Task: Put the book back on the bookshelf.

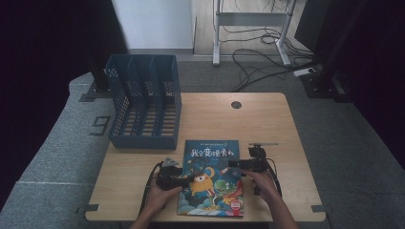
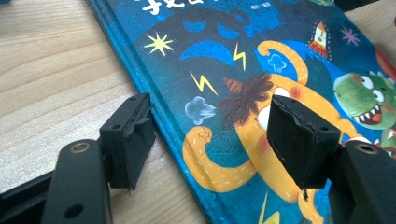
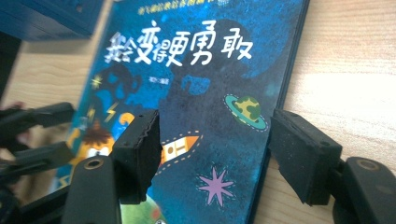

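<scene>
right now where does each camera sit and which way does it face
High view: above the person's side, looking forward and down on the table, book, rack; both forearms enter from below.
Left gripper view: rides the left gripper, facing the book's left edge; its open jaws straddle it.
Right gripper view: rides the right gripper, open over the book's right edge.
All share the book.

A picture book (image 1: 210, 177) with a smooth, faintly glossy printed cover lies on a pale wood-grain table (image 1: 267, 119) (matt finish). The gripper pads (image 2: 132, 135) look like matt black foam with rough, frayed edges. The blue file rack (image 1: 143, 100) appears to be perforated plastic.
</scene>
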Available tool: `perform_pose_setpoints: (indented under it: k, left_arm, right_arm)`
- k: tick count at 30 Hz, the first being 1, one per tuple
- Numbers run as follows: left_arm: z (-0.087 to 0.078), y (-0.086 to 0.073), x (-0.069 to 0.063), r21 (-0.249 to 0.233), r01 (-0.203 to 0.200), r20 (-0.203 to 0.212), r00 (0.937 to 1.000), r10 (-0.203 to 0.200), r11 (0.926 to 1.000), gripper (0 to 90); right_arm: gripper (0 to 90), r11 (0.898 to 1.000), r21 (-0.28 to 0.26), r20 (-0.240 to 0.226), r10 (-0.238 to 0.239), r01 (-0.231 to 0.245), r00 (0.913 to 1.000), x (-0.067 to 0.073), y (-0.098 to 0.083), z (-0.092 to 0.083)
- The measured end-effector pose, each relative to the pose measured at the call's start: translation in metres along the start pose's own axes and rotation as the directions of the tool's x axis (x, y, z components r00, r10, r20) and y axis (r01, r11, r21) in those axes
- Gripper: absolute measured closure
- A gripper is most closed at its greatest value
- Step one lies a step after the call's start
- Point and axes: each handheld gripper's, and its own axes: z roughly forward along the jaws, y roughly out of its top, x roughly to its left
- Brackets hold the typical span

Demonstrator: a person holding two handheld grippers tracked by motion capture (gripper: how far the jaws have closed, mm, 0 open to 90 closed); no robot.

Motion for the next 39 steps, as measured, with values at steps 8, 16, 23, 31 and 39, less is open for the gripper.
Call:
perform_pose_setpoints:
  k: [8,16,23,31,39]
  left_arm:
    - [-0.001,-0.001,0.002,-0.01,0.003,0.001,1.0,-0.003,0.9999,31.5]
    - [-0.001,-0.002,0.003,-0.021,0.007,-0.002,1.0,-0.007,0.9997,31.9]
    - [-0.001,-0.003,0.004,-0.023,0.01,-0.001,0.9999,-0.01,0.9997,32.2]
    - [-0.001,-0.003,0.005,-0.027,0.015,0.007,0.9999,-0.015,0.9995,32.6]
    - [-0.001,-0.003,0.004,-0.026,0.008,0.001,1.0,-0.008,0.9996,32.7]
  right_arm:
    - [33.4,1.0,-0.009,-0.059,0.013,-0.013,0.9982,-0.001,0.005,-0.007]
    - [33.4,0.999,-0.024,-0.089,0.03,-0.032,0.9956,-0.001,0.006,-0.008]
    - [33.0,1.0,-0.001,-0.052,0.028,-0.028,0.9982,-0.001,0.005,-0.002]
    - [31.4,0.999,0.027,0.017,0.016,-0.016,0.9997,-0.002,0.013,0.013]
    - [29.3,0.998,0.055,0.089,-0.019,0.014,0.9959,0.001,0.022,0.027]
